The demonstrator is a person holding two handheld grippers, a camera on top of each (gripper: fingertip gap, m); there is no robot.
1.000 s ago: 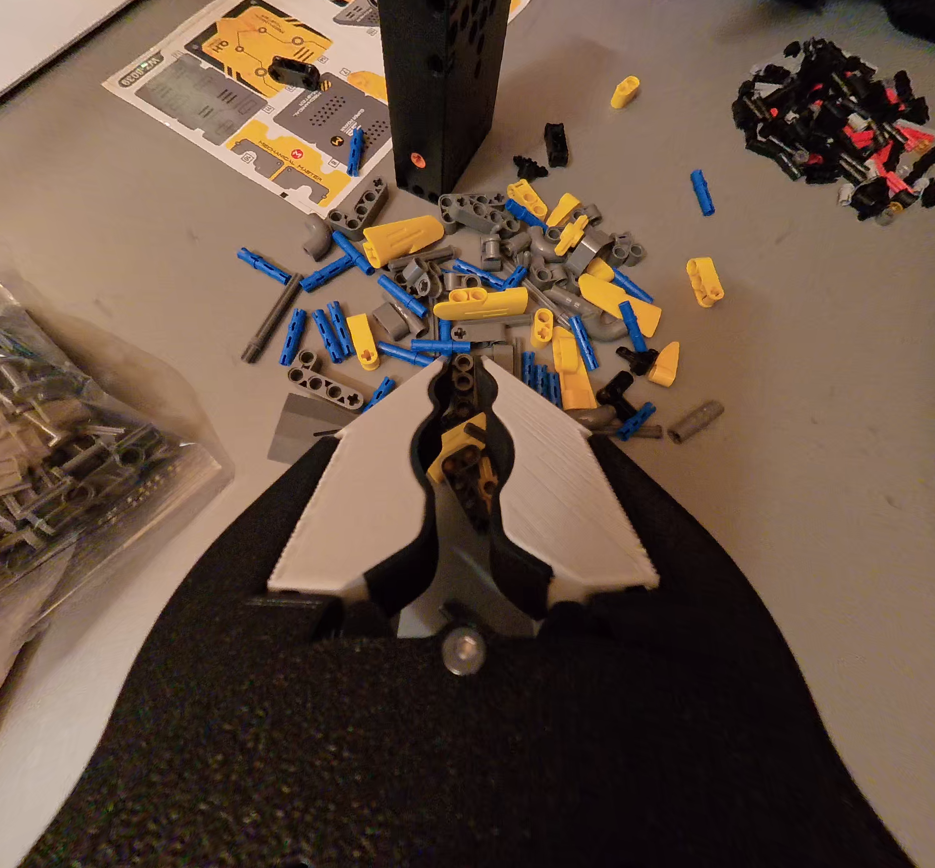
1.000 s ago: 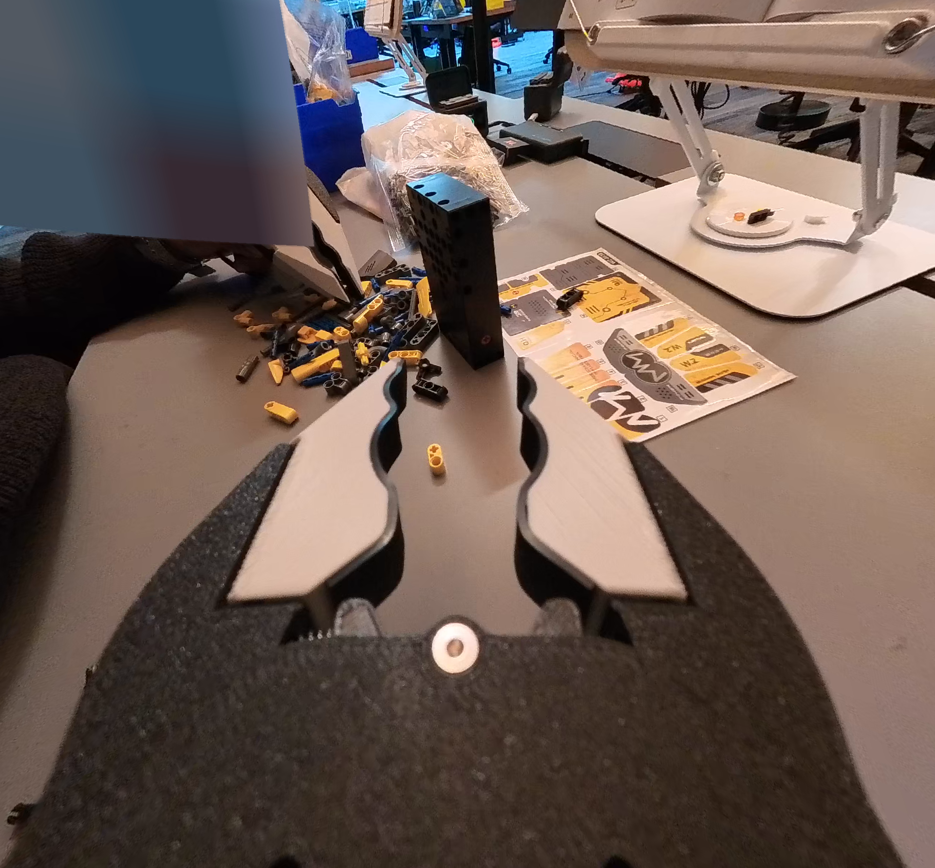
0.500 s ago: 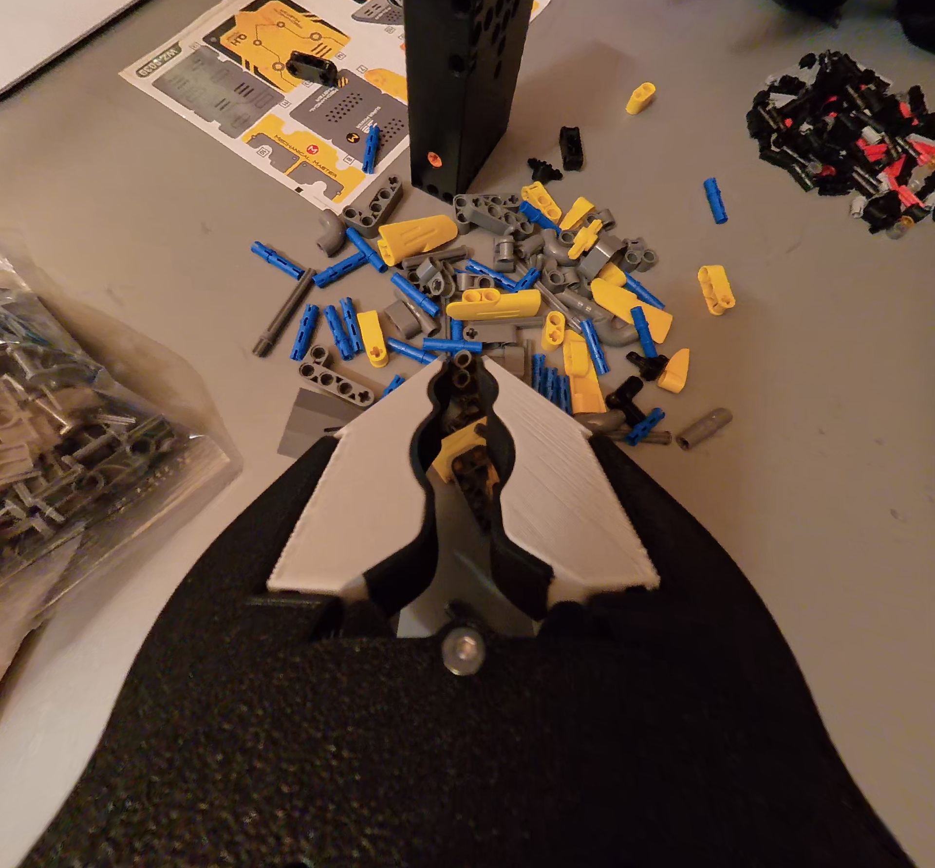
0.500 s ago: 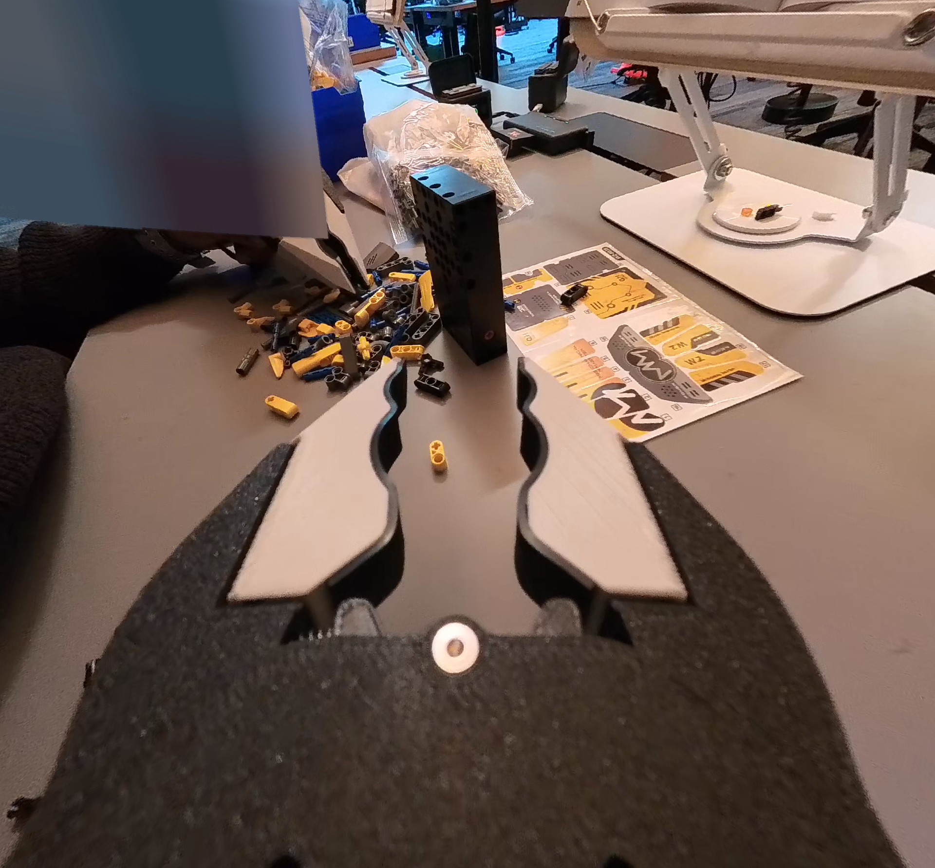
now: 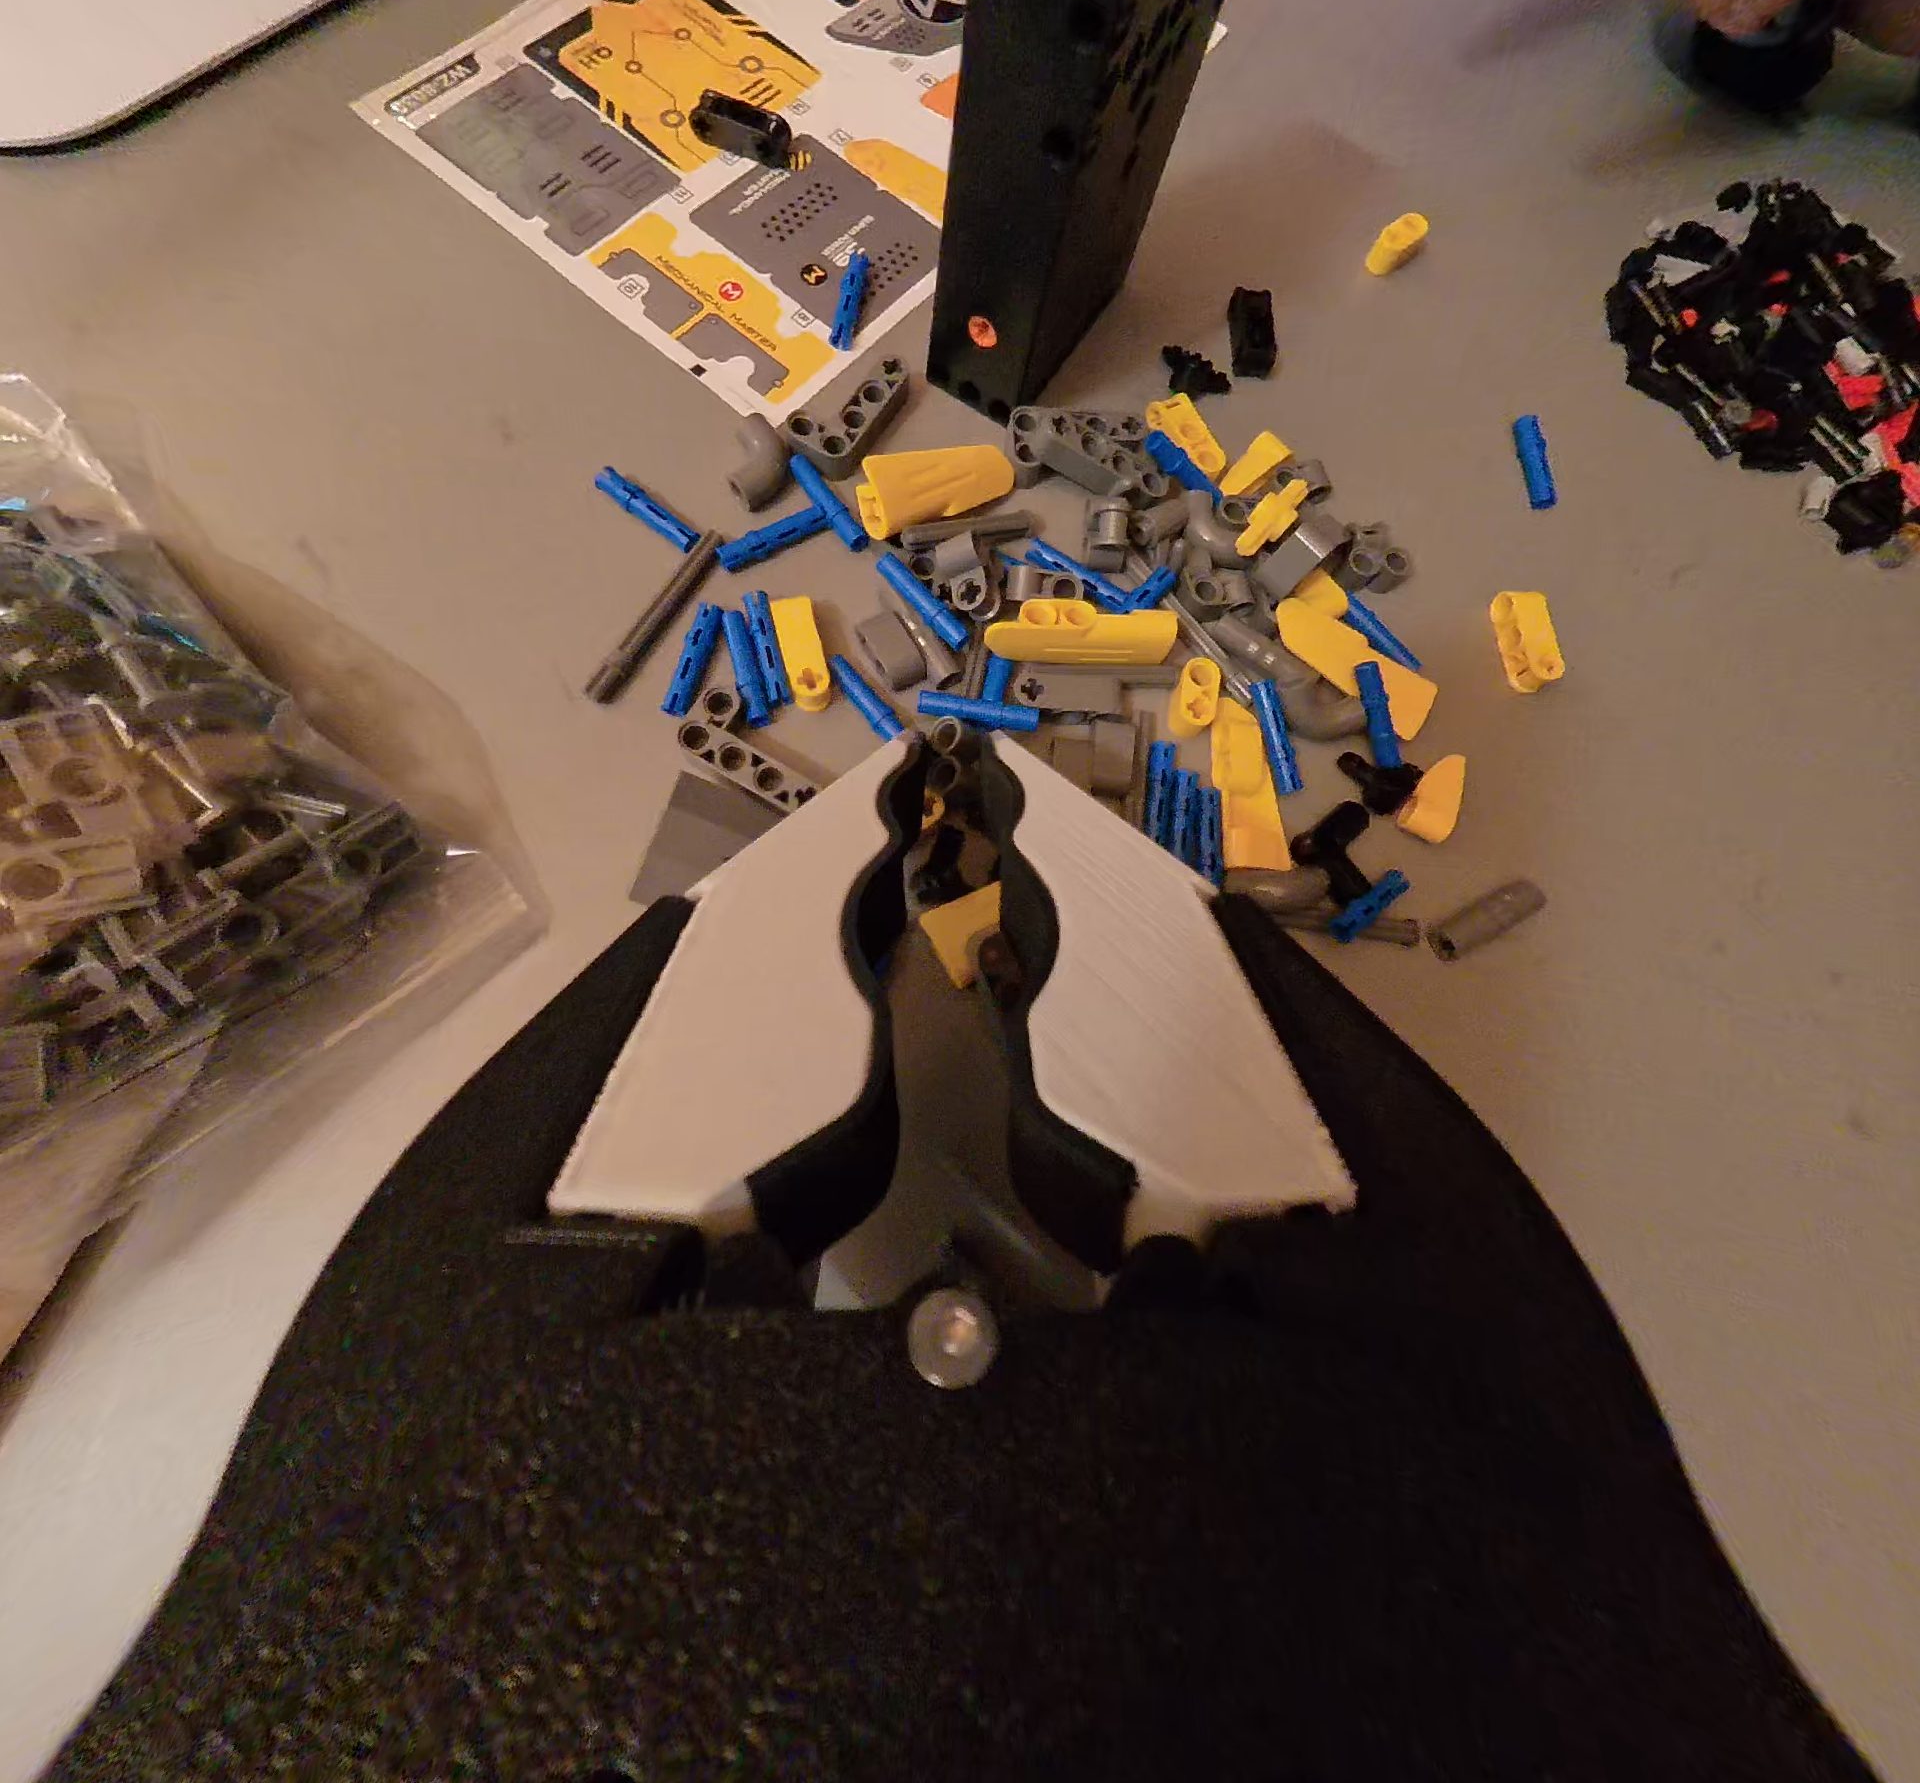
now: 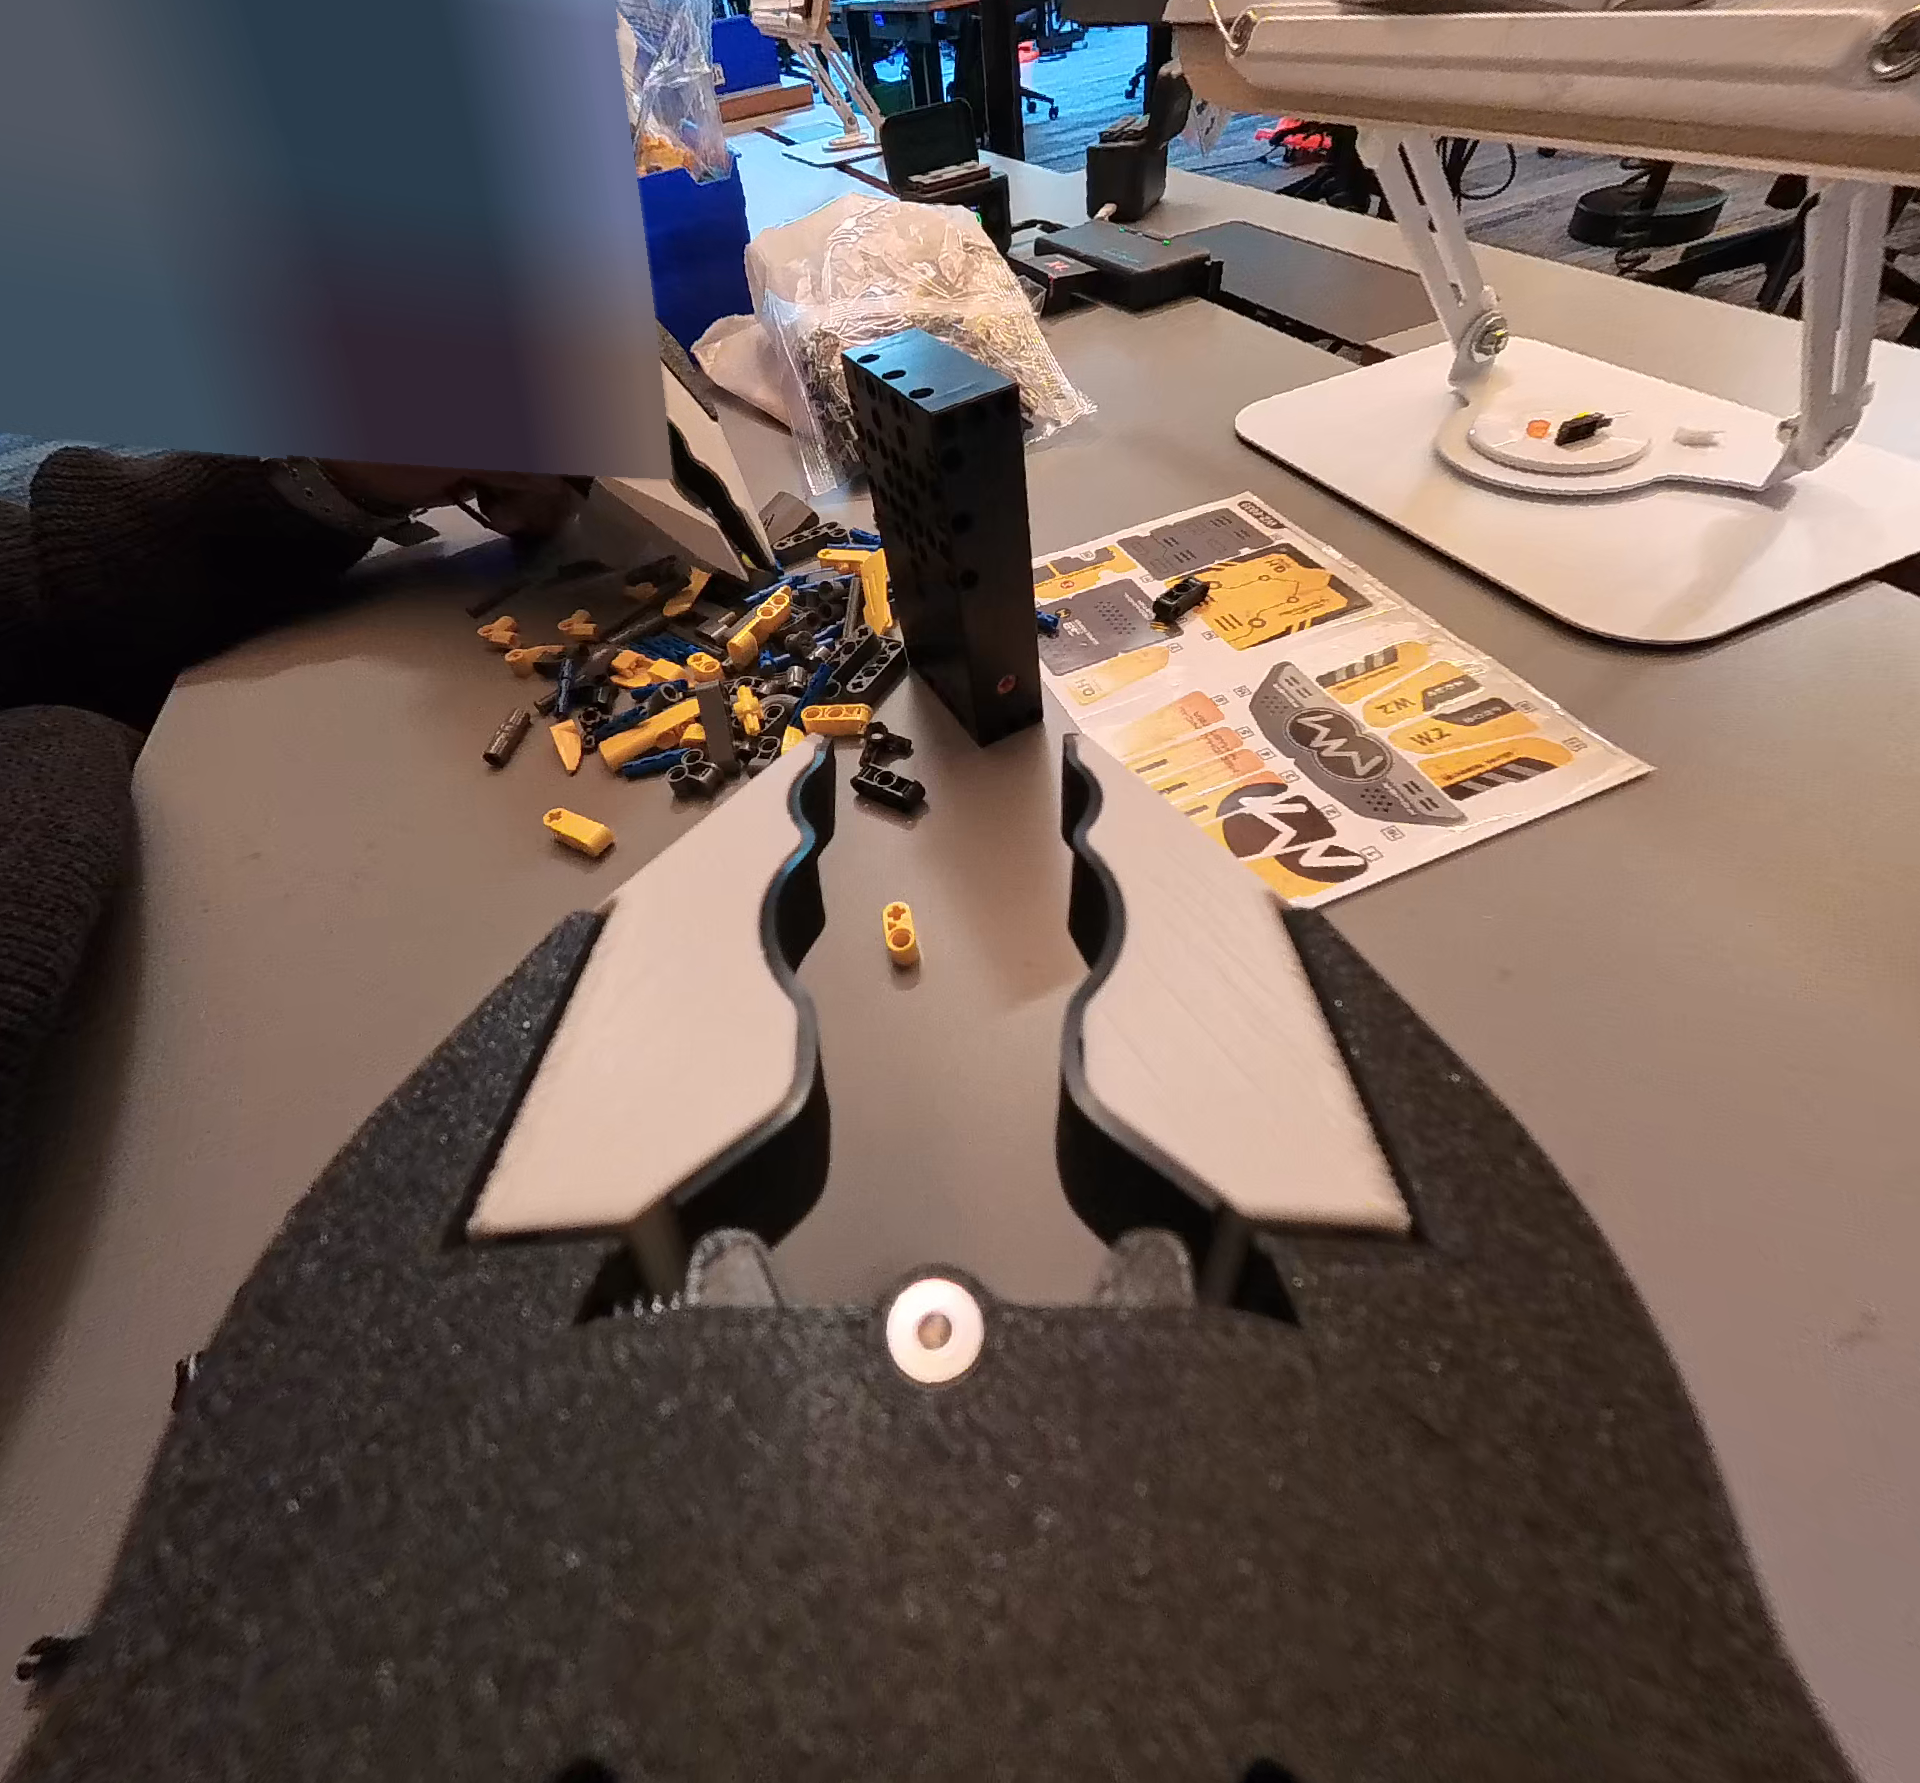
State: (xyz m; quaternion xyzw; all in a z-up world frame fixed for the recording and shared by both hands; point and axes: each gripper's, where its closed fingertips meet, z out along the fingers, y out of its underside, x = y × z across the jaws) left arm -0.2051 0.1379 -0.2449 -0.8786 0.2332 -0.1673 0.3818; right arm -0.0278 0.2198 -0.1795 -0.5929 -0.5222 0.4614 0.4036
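Observation:
My left gripper (image 5: 951, 746) is shut on a small black and yellow piece (image 5: 966, 923) and holds it at the near edge of a pile of loose blue, yellow and grey pieces (image 5: 1091, 611). It also shows in the right wrist view (image 6: 717, 518), low over that pile (image 6: 717, 663). A tall black perforated block (image 5: 1081, 123) stands upright behind the pile. My right gripper (image 6: 948, 757) is open and empty just above the table. A small yellow connector (image 6: 900, 931) lies between its fingers. The block (image 6: 956, 549) stands just beyond its tips.
A sticker sheet (image 5: 665, 175) (image 6: 1320, 694) lies beside the block, with a small black piece on it. A heap of black and red pieces (image 5: 1787, 362) lies to the right. A clear bag of grey parts (image 5: 135, 798) lies on the left. A white stand base (image 6: 1558, 507) sits at the back. There is about 20 cm between the tips of the two grippers. My right tips are roughly 9 cm from the block (image 6: 956, 549).
My left gripper has shifted slightly left, still shut on the black and yellow piece. My right gripper has stayed open and almost still.

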